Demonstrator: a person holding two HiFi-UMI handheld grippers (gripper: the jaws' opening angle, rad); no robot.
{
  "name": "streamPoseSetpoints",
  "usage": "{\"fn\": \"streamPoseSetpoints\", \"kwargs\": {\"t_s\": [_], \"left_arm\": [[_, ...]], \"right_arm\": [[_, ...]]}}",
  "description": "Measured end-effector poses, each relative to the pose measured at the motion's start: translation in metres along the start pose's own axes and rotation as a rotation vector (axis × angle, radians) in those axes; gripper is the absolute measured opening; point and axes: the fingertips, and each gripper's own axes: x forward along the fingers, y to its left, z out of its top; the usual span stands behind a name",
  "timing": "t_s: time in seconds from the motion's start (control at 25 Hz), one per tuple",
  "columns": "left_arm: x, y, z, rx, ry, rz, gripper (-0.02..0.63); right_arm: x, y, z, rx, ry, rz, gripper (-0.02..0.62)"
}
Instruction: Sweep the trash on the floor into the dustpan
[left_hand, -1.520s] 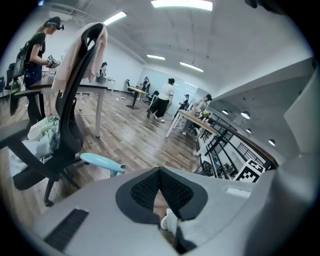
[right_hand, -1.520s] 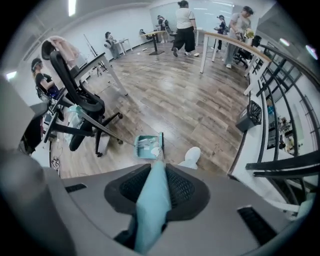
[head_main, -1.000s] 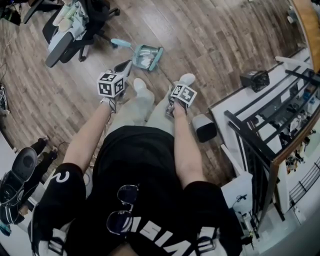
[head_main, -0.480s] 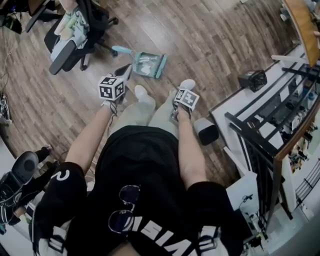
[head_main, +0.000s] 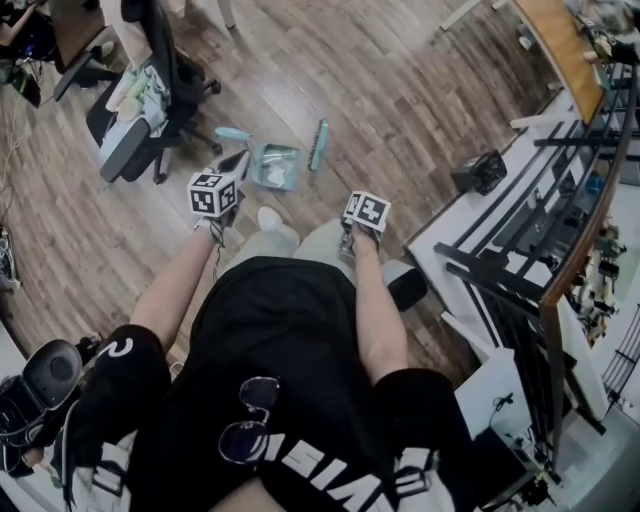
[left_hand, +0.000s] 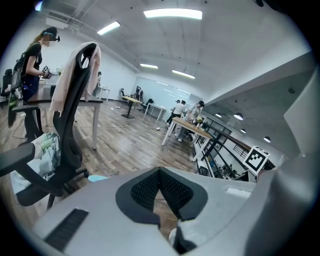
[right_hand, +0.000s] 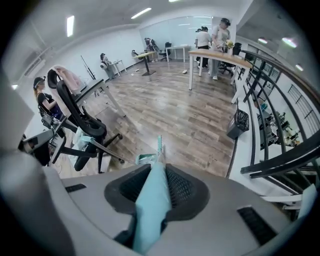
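The right tongs (right_hand: 158, 171) are clenched on the teal handle of the brush (right_hand: 152, 202), which runs straight out from them towards the dustpan (head_main: 262, 152). The left tongs (left_hand: 160, 172) are pressed together at the tips with nothing between them; only floor (head_main: 400, 90) shows through the gap behind the pads.

The dustpan sits on the floor just ahead of the person's feet, with white trash (head_main: 272, 176) already lying inside it. Its light-blue handle (head_main: 232, 134) sticks out from the pan's left far corner, its long axis running across the person's line of reach rather than along it. That handle lies just beyond the left tongs, so the left hand looks the nearer one for picking the pan up. The brush's far end hangs to the right of the dustpan, clear of it.

Half a second ago the brush end sat against the dustpan's right edge; now a strip of floor separates them, and both hands have drawn back from the pan.

Beyond the dustpan to its left stands an office chair (head_main: 150, 90).
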Motion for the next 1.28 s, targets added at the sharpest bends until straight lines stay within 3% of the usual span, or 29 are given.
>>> {"fn": "streamPoseSetpoints", "kwargs": {"t_s": [0.24, 0.44, 0.64, 0.92, 1.08, 1.28], "left_arm": [[-0.011, -0.019, 0.017, 0.020, -0.052, 0.017, -0.003], [-0.029, -0.051, 0.012, 0.042, -0.066, 0.029, -0.003], [-0.059, -0.088, -0.013, 0.023, -0.086, 0.031, -0.003], [-0.095, -0.134, -0.063, 0.011, -0.087, 0.033, -0.003], [-0.117, -0.148, -0.086, 0.002, -0.084, 0.046, -0.003], [-0.133, -0.153, -0.105, 0.001, -0.071, 0.051, -0.003]], "right_arm": [[-0.031, -0.016, 0.013, -0.035, -0.059, 0.014, 0.083], [-0.061, -0.037, 0.000, -0.050, -0.071, 0.012, 0.083], [-0.095, -0.051, -0.019, -0.051, -0.115, 0.050, 0.083], [-0.138, -0.087, -0.066, -0.047, -0.142, 0.029, 0.083], [-0.156, -0.103, -0.088, -0.057, -0.153, -0.009, 0.083], [-0.164, -0.099, -0.109, -0.037, -0.157, 0.044, 0.083]]}}
